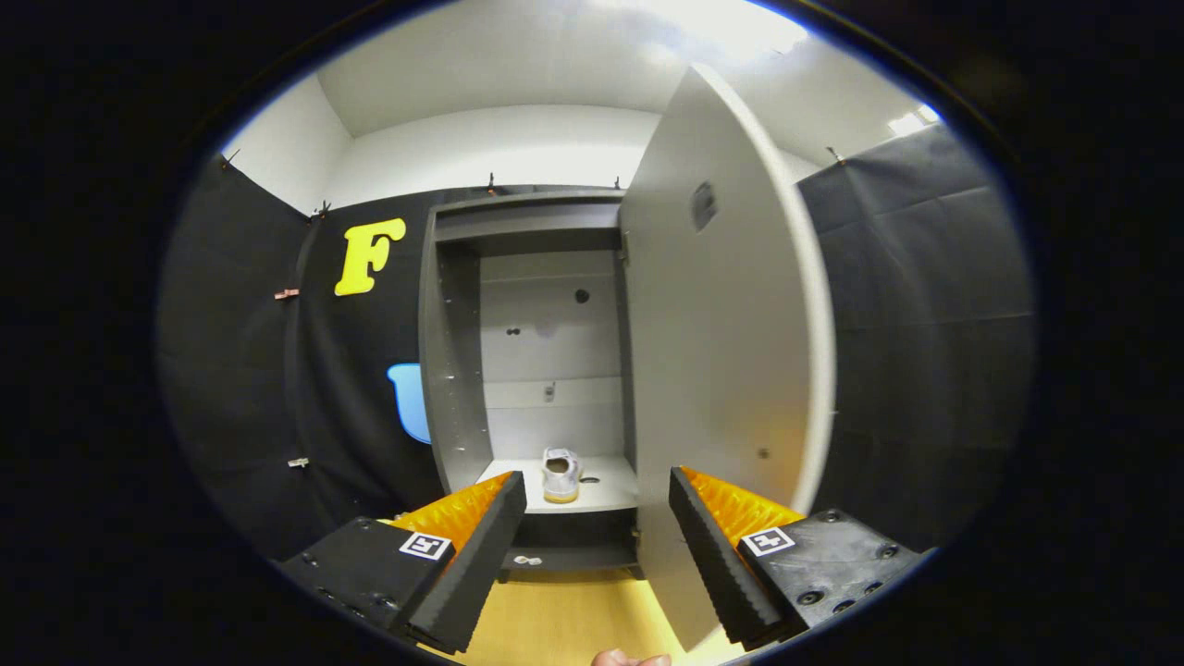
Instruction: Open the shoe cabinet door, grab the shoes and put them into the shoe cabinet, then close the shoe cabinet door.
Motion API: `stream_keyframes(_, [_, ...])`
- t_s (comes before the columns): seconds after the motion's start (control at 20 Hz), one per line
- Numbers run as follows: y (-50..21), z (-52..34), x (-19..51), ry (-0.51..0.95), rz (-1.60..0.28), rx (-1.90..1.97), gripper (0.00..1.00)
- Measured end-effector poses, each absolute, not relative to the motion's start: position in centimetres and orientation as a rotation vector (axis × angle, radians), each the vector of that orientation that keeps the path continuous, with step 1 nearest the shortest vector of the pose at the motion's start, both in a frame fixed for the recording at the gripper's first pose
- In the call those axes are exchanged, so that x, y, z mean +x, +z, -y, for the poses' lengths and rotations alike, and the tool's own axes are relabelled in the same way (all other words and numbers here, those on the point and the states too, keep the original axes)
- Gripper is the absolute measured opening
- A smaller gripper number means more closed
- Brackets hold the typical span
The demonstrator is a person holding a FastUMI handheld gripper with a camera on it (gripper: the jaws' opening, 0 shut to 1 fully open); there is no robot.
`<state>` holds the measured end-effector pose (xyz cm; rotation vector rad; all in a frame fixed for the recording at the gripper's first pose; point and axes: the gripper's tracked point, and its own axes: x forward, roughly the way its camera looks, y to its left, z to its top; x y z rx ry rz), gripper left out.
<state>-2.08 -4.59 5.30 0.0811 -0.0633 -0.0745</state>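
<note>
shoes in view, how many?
1. A single shoe stands on the cabinet shelf, beyond the open gripper, whose fingers hold nothing. The door is swung open on the right and could hide another behind it.

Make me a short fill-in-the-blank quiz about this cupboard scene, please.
1. The cabinet door stands ____.
2. A single ____ sits on the lower shelf inside the cabinet.
3. The gripper is open, and its fingers hold ____.
4. The door's edge lies nearer the ____ finger.

Missing words: open; shoe; nothing; right
</note>
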Motion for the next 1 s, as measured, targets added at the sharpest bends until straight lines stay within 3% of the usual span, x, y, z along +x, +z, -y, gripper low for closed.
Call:
stream_keyframes(0.25, [6.3, 12.1, -7.3, -0.213, 0.091, 0.032, 0.98])
stream_keyframes(0.55, [4.1, 22.4, -5.9, -0.384, 0.034, 0.063, 0.97])
stream_keyframes(1.0, [0.1, 23.0, 1.8, -0.268, -0.039, 0.141, 0.97])
